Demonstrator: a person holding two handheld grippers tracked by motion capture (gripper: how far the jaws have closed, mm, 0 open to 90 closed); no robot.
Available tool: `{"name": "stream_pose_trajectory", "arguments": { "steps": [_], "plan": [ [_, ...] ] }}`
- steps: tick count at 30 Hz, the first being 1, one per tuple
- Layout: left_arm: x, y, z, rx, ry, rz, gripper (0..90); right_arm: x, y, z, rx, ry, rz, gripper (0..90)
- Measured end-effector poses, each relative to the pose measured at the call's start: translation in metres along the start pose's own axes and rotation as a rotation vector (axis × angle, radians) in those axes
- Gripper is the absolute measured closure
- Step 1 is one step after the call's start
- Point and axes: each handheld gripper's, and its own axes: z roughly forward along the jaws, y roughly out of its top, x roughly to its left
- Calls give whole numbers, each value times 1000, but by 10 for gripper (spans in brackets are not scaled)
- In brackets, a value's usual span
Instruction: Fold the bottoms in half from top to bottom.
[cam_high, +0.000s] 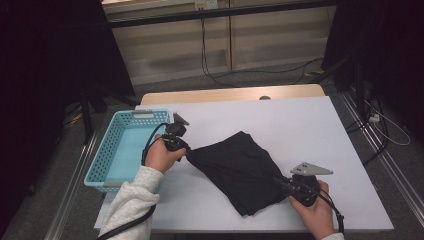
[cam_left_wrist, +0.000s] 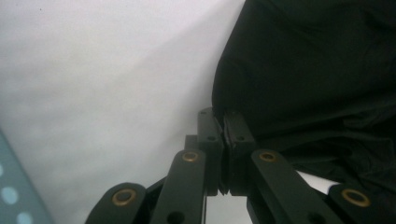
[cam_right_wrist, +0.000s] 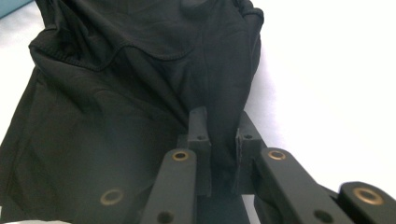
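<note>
A black cloth (cam_high: 240, 170) lies folded in a rough diamond on the white table top (cam_high: 300, 125). My left gripper (cam_high: 187, 151) is at the cloth's left corner. In the left gripper view its jaws (cam_left_wrist: 223, 116) are pressed together at the edge of the cloth (cam_left_wrist: 317, 70), which spreads off to the right. My right gripper (cam_high: 281, 181) is at the cloth's lower right edge. The right gripper view shows its jaws (cam_right_wrist: 222, 126) shut on a fold of the cloth (cam_right_wrist: 116, 93), which bunches up between them.
A light blue perforated basket (cam_high: 107, 150) stands at the table's left edge, just behind my left hand, and its corner shows in the left gripper view (cam_left_wrist: 14, 196). Bare white surface lies behind and to the right of the cloth. Cables run across the floor beyond.
</note>
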Motion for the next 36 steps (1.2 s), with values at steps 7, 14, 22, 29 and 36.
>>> {"name": "stream_pose_trajectory", "arguments": {
  "steps": [7,14,22,29,36],
  "plan": [
    [-6,9,-10,39,40,29,873,6,0,2,-6,3,-6,814],
    [-9,20,-24,80,56,55,873,12,2,4,-20,11,-8,815],
    [-12,29,-36,131,73,86,873,15,4,3,-33,18,-11,815],
    [-17,35,-45,165,113,117,873,21,7,3,-49,32,-23,816],
    [-21,42,-50,218,133,130,874,22,9,1,-70,28,-32,816]
  ]
}}
